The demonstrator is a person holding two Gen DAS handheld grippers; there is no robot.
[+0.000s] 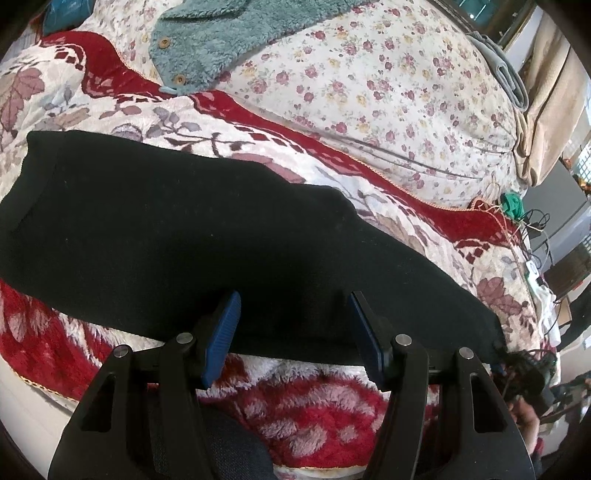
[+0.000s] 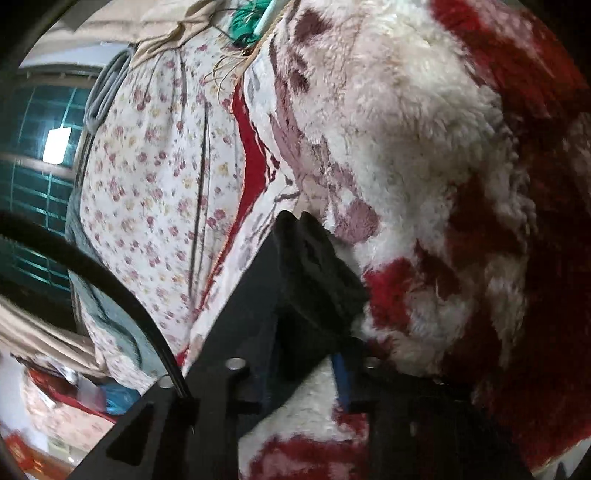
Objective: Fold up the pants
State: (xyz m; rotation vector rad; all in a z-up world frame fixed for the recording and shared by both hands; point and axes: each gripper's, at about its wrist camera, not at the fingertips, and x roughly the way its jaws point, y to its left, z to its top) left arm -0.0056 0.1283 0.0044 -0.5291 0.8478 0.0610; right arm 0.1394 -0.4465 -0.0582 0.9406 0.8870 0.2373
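Red floral blanket [image 1: 314, 406] under flat black pants [image 1: 166, 251] (left fingers [image 1: 221, 332] apart, right fingers [image 2: 341, 376] clamped on them)

Black pants [image 1: 177, 229] on a red-and-white leaf-patterned blanket [image 1: 317, 410], beside a rose-print quilt [image 1: 369, 92] and teal fleece [image 1: 221, 40]

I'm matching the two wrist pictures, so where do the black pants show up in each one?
Left wrist: the black pants lie across the middle, over the red-and-white blanket.
Right wrist: only a bunched black end, lower centre, between the tongs.
Shared landmark: the green yarn.
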